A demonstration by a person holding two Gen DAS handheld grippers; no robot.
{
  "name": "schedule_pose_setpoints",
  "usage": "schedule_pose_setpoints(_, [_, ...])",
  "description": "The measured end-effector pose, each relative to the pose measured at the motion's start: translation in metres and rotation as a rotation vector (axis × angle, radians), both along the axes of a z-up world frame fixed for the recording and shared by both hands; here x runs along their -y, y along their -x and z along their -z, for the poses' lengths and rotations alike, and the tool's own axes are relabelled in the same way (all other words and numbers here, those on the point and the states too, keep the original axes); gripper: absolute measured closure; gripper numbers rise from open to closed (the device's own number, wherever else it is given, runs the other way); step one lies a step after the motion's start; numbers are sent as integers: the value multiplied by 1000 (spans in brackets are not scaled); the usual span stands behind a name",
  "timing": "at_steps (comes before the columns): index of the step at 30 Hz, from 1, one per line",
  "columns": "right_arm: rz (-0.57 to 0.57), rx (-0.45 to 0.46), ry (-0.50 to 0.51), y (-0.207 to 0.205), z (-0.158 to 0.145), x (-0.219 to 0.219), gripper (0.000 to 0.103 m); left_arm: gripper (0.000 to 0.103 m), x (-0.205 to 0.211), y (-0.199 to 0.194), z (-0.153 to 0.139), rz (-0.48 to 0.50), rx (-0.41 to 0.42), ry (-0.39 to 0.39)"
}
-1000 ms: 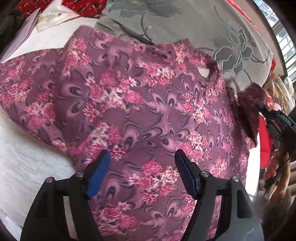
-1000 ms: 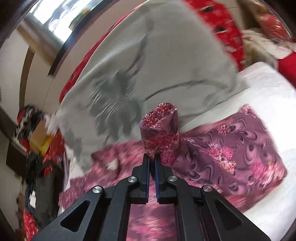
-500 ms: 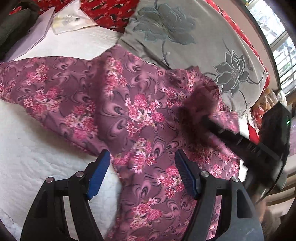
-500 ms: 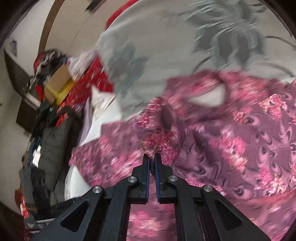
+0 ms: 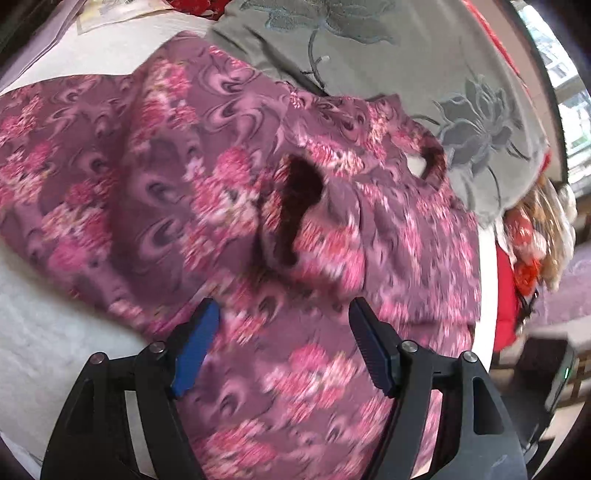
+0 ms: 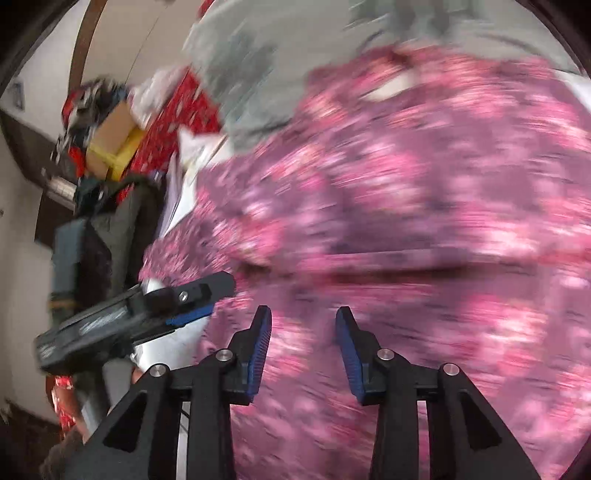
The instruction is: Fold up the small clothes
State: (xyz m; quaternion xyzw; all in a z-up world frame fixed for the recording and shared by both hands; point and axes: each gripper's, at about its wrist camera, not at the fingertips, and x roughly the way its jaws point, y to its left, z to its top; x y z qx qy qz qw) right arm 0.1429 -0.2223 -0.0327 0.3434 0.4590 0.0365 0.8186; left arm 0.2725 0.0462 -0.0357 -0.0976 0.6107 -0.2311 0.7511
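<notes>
A purple garment with pink flowers [image 5: 177, 177] lies spread on a white bed. Its sleeve [image 5: 306, 218] lies folded over onto the body, its dark opening facing me. My left gripper [image 5: 284, 350] is open and empty, hovering over the garment's lower part. In the right wrist view the garment [image 6: 424, 203] fills the blurred frame. My right gripper [image 6: 303, 332] is open and empty just above it. The left gripper also shows in the right wrist view [image 6: 199, 299], at the garment's left edge.
A grey pillow with flower embroidery [image 5: 424, 74] lies beyond the garment. White bed surface [image 5: 48, 332] shows at the left. Papers [image 5: 110, 14] lie at the far left. A dark jacket [image 6: 110, 221] and a cardboard box [image 6: 110, 140] stand beside the bed.
My right gripper carried the sleeve across the garment, opened and let it go. The sleeve now lies on the body. The left gripper stayed open and shifted a little.
</notes>
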Motion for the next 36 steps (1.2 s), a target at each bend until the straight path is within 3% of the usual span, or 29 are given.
schedule_pose_setpoints(4, [140, 6, 11, 32, -3, 55, 64, 33, 23, -11, 0, -46, -52, 49])
schedule_pose_setpoints(5, [173, 7, 5, 40, -4, 68, 64, 39, 28, -13, 0, -60, -50, 41])
schedule_pose_setpoints(6, [210, 10, -3, 48, -4, 82, 64, 72, 32, -14, -2, -68, -34, 29])
schedule_pose_setpoints(7, [252, 17, -14, 59, -6, 101, 64, 96, 35, -14, -5, -63, -13, 12])
schedule_pose_setpoints(11, [409, 65, -19, 89, -15, 157, 64, 97, 17, -10, -29, -117, 96, 8])
schedule_pose_setpoints(13, [480, 77, -10, 98, -15, 179, 60, 97, 5, -6, -39, -150, 151, -39])
schedule_pose_setpoints(16, [555, 46, 0, 100, -5, 209, 58, 97, -3, -5, -32, -147, 129, -72])
schedule_pose_setpoints(20, [505, -2, -49, 77, 13, 216, 58, 97, -1, -3, -15, -132, 81, -110])
schedule_pose_setpoints(22, [420, -27, -68, 61, 22, 207, 63, 97, 3, -2, -14, -131, 73, -108])
schedule_pose_setpoints(23, [389, -35, -42, 56, 22, 203, 85, 97, 3, -2, -15, -130, 74, -102])
schedule_pose_setpoints(24, [369, -36, 6, 53, 18, 198, 89, 97, 3, -2, -16, -128, 76, -98])
schedule_pose_setpoints(27, [398, 54, 120, 65, 0, 193, 90, 87, 1, 0, -13, -97, 73, -118])
schedule_pose_setpoints(29, [418, 13, 140, 66, 12, 196, 90, 85, 2, 0, -5, -89, 44, -150])
schedule_pose_setpoints(30, [398, -43, 140, 61, 23, 197, 90, 85, -3, 2, -7, -96, 37, -129])
schedule_pose_setpoints(33, [406, -32, 213, 61, 8, 190, 83, 85, -21, 11, -27, -152, 92, -57])
schedule_pose_setpoints(36, [409, 73, 253, 63, -20, 176, 83, 82, -14, 9, -36, -136, 110, -50])
